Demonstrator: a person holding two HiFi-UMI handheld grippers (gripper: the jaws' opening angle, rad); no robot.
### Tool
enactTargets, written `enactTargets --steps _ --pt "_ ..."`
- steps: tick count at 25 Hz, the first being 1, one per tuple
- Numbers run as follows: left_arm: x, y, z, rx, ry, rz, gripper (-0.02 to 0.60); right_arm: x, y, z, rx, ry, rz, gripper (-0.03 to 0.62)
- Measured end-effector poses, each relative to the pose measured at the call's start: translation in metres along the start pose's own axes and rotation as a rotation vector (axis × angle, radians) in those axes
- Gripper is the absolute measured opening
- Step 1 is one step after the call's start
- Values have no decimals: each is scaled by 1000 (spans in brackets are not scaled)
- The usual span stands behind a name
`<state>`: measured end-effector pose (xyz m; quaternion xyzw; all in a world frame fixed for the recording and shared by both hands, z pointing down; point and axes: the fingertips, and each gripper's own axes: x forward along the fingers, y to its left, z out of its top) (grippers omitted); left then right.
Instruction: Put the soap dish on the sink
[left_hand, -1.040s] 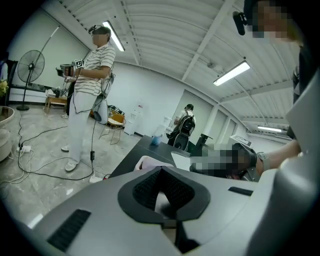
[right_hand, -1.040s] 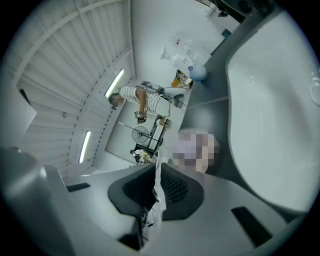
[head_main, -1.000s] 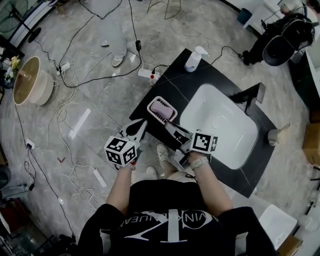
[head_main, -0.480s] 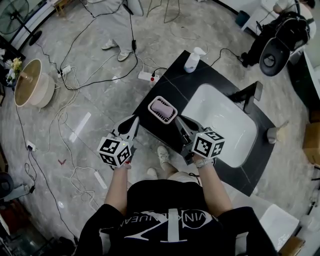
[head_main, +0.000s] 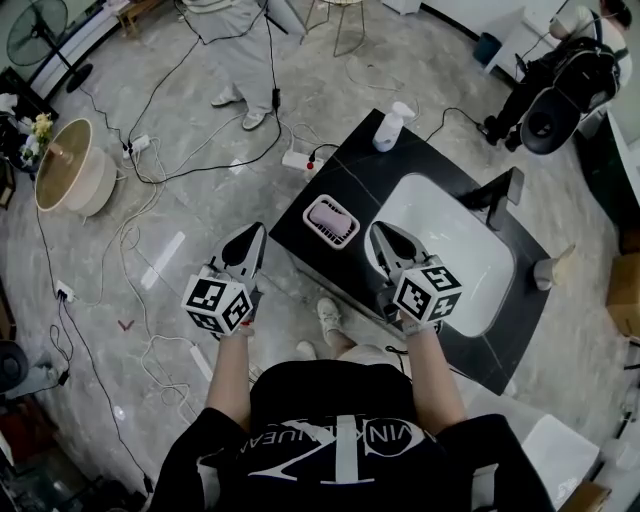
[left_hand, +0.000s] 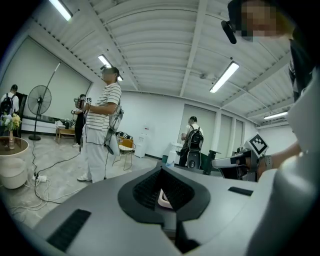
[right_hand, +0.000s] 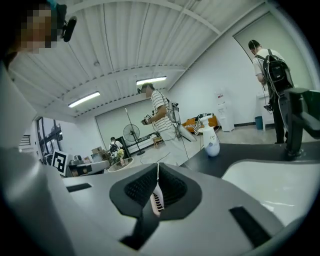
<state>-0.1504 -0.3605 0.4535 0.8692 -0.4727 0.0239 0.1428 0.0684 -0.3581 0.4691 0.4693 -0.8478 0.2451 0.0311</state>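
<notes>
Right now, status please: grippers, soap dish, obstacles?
Left gripper and right gripper shut, empty. Soap dish on sink counter, beside basin. Bottle at far corner, apart.

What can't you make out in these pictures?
Soap dish: head view, too small to tell whether soap lies inside.
Same dish, both gripper views: only a sliver shows past the jaws.
Faucet: right gripper view, cut by the edge.
Bottle label: head view, too small.
</notes>
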Motion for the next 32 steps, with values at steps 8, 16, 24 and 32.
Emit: enactTargets --steps 8,16,24,32 --pt "-21 17 18 17 -50 53 14 -5 9 16 -57 -39 -3 29" --pt "-35 22 43 53 -127 73 14 -7 21 27 -100 -59 1 29" --pt "-40 19 48 63 -145 66 14 -7 26 30 -95 -67 8 29" --pt "-44 20 46 61 -141 67 14 -6 31 22 -84 -51 15 30"
